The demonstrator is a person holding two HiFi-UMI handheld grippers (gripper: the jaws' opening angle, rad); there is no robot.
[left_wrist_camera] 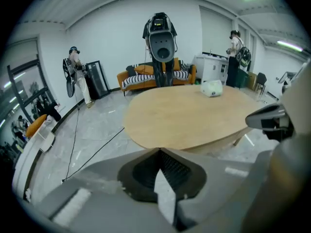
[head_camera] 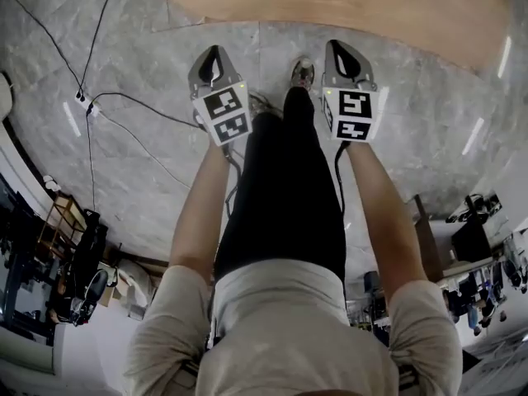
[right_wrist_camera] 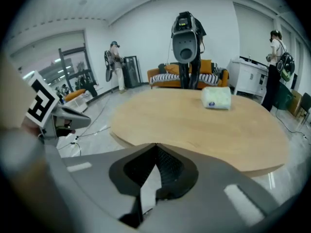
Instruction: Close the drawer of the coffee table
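- Grey marble floor (head_camera: 148,40) fills most of the head view, with a black cable (head_camera: 124,97) and a white power strip (head_camera: 82,101) lying on it at the left.
- The round wooden coffee table (head_camera: 346,2) lies at the top of the head view, beyond both grippers and apart from them.
- Its surface spreads just ahead of the fingertips in both gripper views. The drawer cannot be made out in any view.
- The left gripper (left_wrist_camera: 159,149) has its fingers pressed together at the tips, with nothing between them. It hangs over the floor short of the table's near edge.
- The right gripper (right_wrist_camera: 156,144) is likewise closed tip to tip and empty, held level with the left one and also short of the table's edge.
- A white packet (right_wrist_camera: 216,98) rests on the far part of the surface, well apart from both grippers.
- The person's legs (head_camera: 285,180) in black trousers stand between the two arms.
- An orange sofa (left_wrist_camera: 155,74) stands against the far wall.
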